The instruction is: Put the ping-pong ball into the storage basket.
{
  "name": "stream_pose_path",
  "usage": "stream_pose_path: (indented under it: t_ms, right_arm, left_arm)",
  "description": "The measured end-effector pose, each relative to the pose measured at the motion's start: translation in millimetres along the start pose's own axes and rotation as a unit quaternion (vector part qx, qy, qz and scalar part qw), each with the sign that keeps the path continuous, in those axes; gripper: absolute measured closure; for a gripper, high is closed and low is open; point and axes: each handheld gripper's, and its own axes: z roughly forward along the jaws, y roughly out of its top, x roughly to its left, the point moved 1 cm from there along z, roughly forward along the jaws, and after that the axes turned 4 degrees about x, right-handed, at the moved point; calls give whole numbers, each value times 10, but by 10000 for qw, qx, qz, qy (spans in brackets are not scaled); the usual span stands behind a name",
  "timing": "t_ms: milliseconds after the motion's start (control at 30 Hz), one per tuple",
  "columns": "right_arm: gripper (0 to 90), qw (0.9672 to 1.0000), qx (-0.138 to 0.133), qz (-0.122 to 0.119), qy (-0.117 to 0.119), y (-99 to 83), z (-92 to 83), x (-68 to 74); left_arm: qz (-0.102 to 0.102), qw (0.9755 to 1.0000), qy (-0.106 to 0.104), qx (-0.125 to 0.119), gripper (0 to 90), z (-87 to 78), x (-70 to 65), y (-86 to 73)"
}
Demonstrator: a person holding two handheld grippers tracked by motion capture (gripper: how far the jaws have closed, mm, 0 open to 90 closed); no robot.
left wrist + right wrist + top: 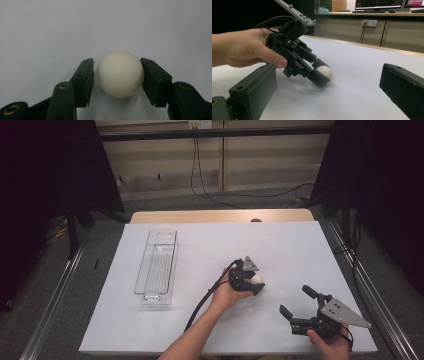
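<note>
Cream-white ball (120,74), plain and matt, no markings. Black left gripper (248,281) around it, brass-coloured rivets glinting low in the left gripper view. Grey plate (250,264) on top, black cable (202,300) trailing. Lower right of the high view: right gripper (298,302), black again, grey plate (344,314). White sheet (210,240) over a light wood worktop (220,216). Clear ribbed tray (156,265) at left.

No lettering, label, brand or number can be read anywhere. The monitors (384,3) on the far counter in the right gripper view show coloured lines too small to make out, and the wall socket (369,23) carries no legible marking.
</note>
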Motion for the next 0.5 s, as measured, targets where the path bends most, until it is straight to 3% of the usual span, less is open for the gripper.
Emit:
stream_pose_path:
  t_ms: [233, 500]
  right_arm:
    - [8, 10000, 25, -17, 19, -2, -8, 0]
    - [8, 10000, 6, -25, -4, -4, 6, -2]
  left_arm:
    - [-35, 9999, -31, 116, 509, -6, -8, 1]
    - [-104, 9999, -84, 2, 511, -85, -1, 16]
